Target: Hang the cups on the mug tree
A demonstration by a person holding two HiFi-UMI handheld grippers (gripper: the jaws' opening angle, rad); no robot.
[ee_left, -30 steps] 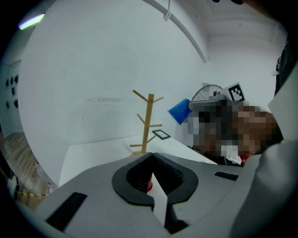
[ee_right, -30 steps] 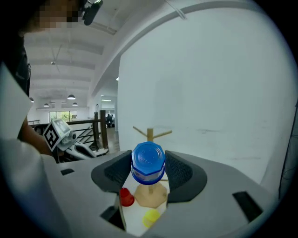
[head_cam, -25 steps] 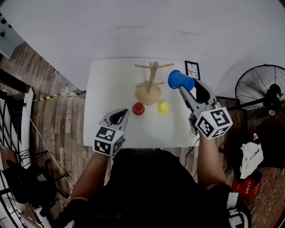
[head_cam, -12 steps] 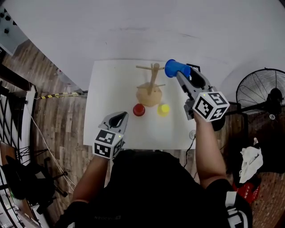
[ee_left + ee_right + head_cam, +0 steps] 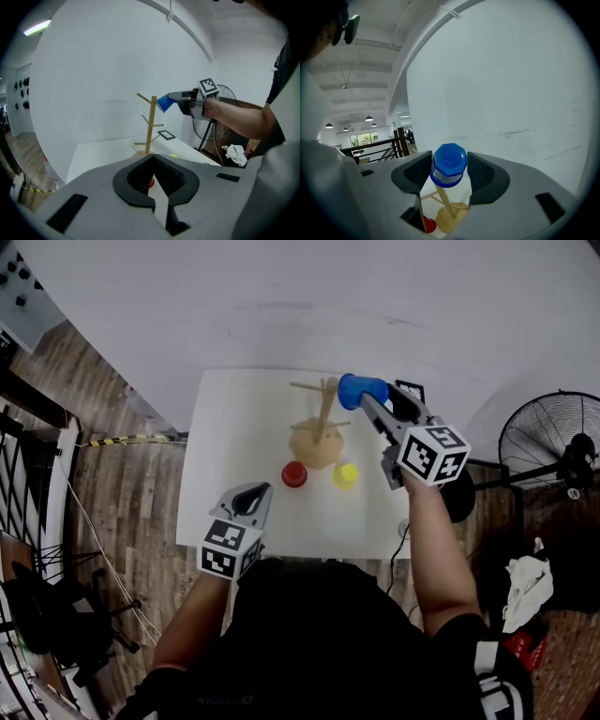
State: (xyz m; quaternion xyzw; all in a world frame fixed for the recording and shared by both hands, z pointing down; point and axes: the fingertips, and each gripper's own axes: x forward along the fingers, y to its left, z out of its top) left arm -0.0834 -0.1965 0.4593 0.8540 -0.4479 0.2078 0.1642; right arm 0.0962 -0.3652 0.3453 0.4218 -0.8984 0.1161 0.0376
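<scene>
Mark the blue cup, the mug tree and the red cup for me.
blue cup (image 5: 449, 164): right gripper view, closed end facing the camera.
mug tree (image 5: 317, 444): head view, round wooden base.
red cup (image 5: 294, 474): head view, middle of the cup.

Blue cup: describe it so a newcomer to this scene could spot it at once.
A wooden mug tree stands on the white table. Beside its top, the right gripper holds the blue cup in the air, the only cup off the table; the red cup and yellow cup sit by the tree's base.
</scene>
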